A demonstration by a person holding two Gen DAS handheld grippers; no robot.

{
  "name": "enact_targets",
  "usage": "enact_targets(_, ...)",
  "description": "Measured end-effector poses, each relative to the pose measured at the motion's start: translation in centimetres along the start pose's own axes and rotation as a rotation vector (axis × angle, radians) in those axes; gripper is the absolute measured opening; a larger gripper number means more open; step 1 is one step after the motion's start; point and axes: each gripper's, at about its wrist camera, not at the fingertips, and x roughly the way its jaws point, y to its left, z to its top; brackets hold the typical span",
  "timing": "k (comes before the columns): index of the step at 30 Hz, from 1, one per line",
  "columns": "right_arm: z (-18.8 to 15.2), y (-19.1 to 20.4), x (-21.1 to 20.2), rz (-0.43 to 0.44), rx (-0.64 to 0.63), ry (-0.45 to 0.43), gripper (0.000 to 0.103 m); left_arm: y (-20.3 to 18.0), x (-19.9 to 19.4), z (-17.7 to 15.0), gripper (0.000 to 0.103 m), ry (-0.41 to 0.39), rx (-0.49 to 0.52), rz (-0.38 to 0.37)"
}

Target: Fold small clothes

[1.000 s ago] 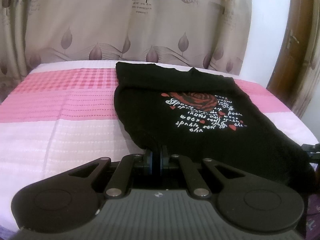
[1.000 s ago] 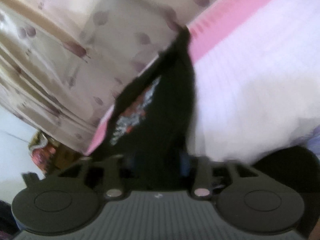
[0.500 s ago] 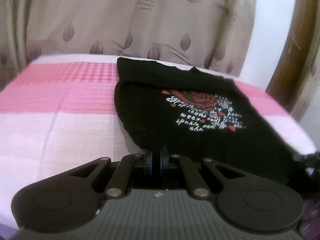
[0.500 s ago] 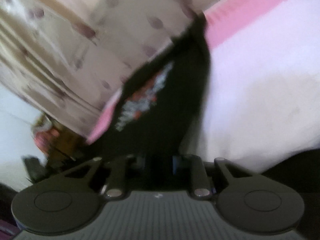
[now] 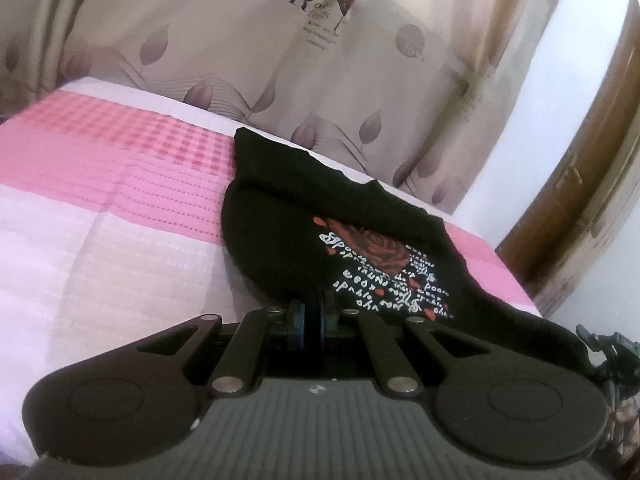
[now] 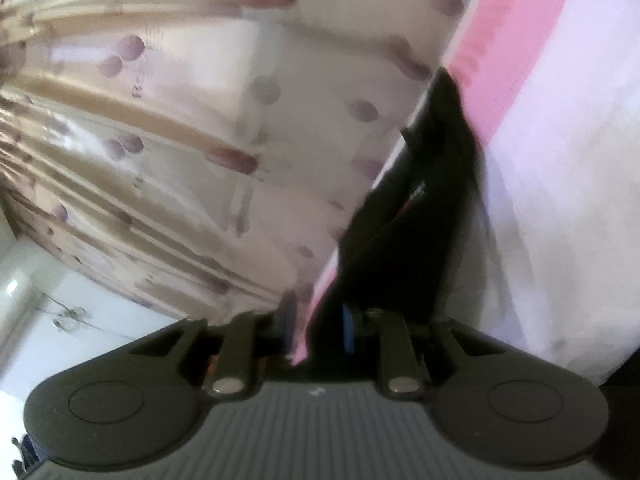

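Note:
A small black T-shirt (image 5: pixel 320 216) with a red rose and white lettering lies on a pink and white bedspread (image 5: pixel 100 216). My left gripper (image 5: pixel 312 318) is shut on the shirt's near edge, lifting it a little. In the right wrist view, which is tilted and blurred, my right gripper (image 6: pixel 320 324) holds another part of the same shirt (image 6: pixel 420 216), with black cloth between its fingers. The right gripper also shows at the right edge of the left wrist view (image 5: pixel 608 344).
A beige curtain (image 5: pixel 280 60) with leaf prints hangs behind the bed. A brown wooden door frame (image 5: pixel 580 184) and a white wall stand at the right. The bedspread stretches to the left of the shirt.
Both grippers have risen and tilted, still holding the shirt. Its near edge has lifted and the cloth bunches toward the far side.

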Motion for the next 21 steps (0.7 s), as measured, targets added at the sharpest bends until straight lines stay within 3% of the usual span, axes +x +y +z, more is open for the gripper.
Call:
enact_targets(15,3.1,1.3,3.5,0.095,0.042,-0.039,0.023,-0.8,0.6,3.5,0.007,-0.093,-0.038,-0.054)
enact_targets(21,4.9,2.0,5.4,0.081,0.01,-0.029,0.023,-1.0,1.4,5.2,0.007,-0.115,-0.043,-0.056)
